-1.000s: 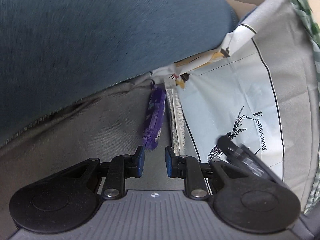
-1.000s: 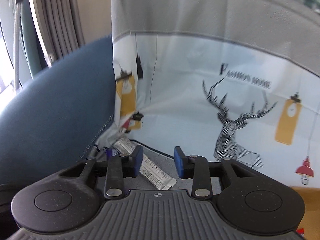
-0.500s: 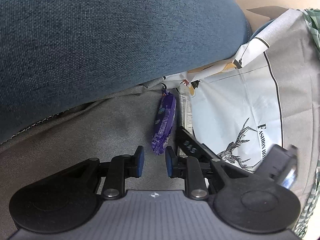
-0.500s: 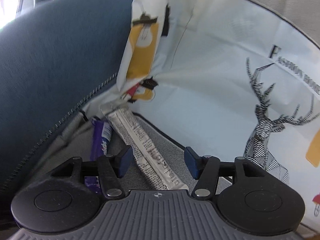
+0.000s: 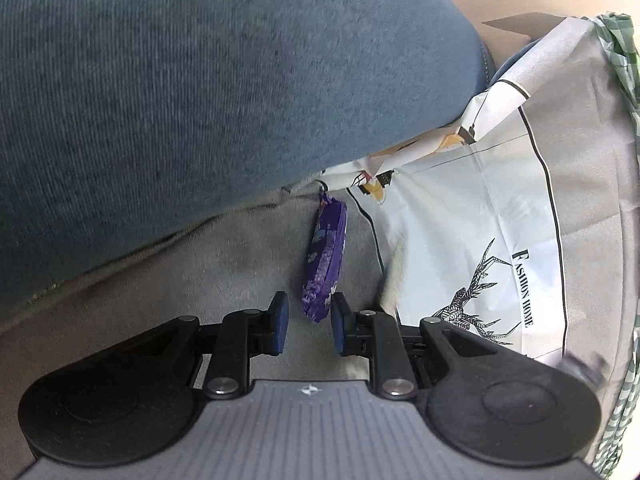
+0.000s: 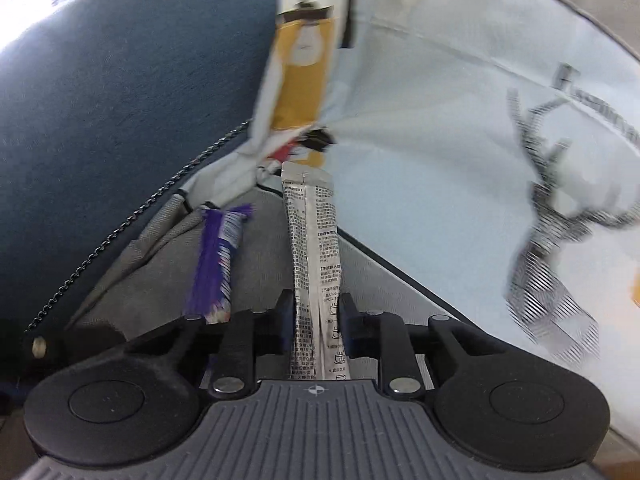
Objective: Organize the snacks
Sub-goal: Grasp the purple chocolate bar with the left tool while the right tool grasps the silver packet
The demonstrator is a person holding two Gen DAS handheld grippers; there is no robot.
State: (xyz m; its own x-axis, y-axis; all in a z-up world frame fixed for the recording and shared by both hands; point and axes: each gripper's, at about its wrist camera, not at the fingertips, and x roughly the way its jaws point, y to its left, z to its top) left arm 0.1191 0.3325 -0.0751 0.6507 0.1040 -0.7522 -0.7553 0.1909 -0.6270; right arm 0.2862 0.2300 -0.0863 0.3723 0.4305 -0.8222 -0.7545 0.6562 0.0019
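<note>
Setting: a grey fabric seat surface, bounded at 10 to 12 o'clock by a blue upholstered cushion with a stitched seam along its lower edge.

Item 1: a printed fabric bag, white panel with a line-drawn deer and the words "Fashion Home", grey border. It occupies the 1 to 4 o'clock part of the left wrist view and the 12 to 3 o'clock part of the right wrist view. Its folded corner shows yellow lamp motifs.

Item 2: a purple snack bar, lying lengthwise on the seat, far end near the cushion seam at 12 o'clock, near end just ahead of the left claw. In the right wrist view it lies at 10 o'clock, just beside item 3.

Item 3: a silver stick sachet with fine black print and small cup icons. It runs from the bag's folded corner at 12 o'clock down between the pads of the right claw.

Left claw: narrow gap, nothing between the pads; the purple bar's tip sits just beyond them.

Right claw: closed onto the silver sachet, both pads pressing its sides.
</note>
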